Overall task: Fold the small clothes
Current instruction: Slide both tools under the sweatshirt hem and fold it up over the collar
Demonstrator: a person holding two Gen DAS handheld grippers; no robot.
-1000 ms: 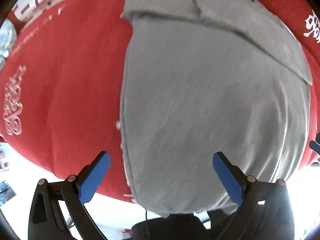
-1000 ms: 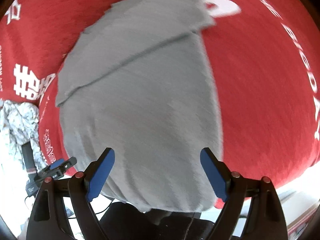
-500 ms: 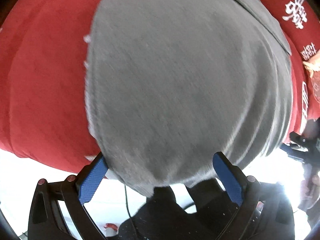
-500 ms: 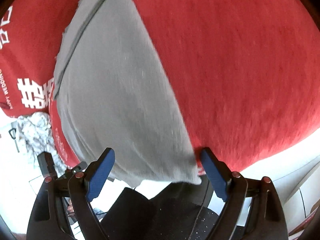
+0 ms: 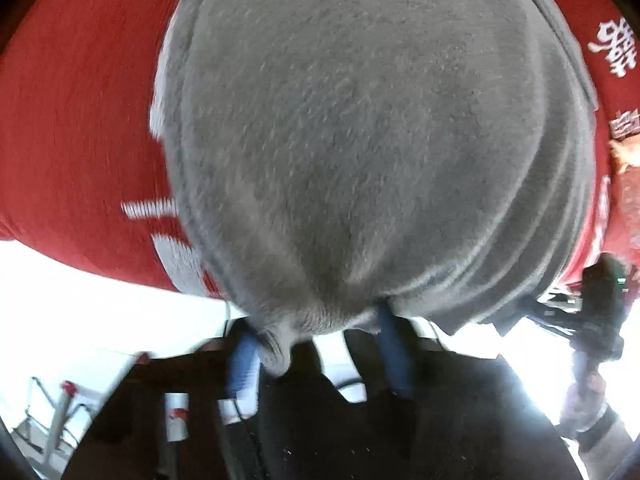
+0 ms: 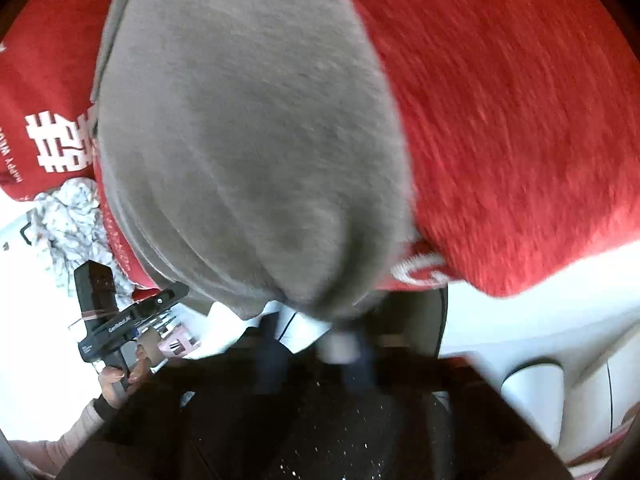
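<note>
A grey garment (image 5: 360, 140) lies folded on a red cloth with white characters (image 5: 72, 120). Its near edge hangs over the table's front. My left gripper (image 5: 318, 344) is at that edge near the garment's left corner. Its blue fingers (image 5: 242, 360) are closing, with the hem bunched between them and puckers running toward them. In the right wrist view the same grey garment (image 6: 240, 140) fills the middle. My right gripper (image 6: 316, 344) is closing on the hem near the right corner, and its fingers (image 6: 272, 356) stand close together with gathered fabric between them. Both views are blurred.
A crumpled white patterned cloth (image 6: 68, 216) lies at the red cloth's left end. A dark seat (image 6: 320, 420) is below the table edge, beside a white cylinder (image 6: 532, 392). The person's hand (image 6: 120, 376) shows at the left, and the other hand (image 5: 580, 400) at the right.
Both grippers came down to the garment's near edge. Their jaws, wide open before, have narrowed around the hem, which now bunches between the fingers.
</note>
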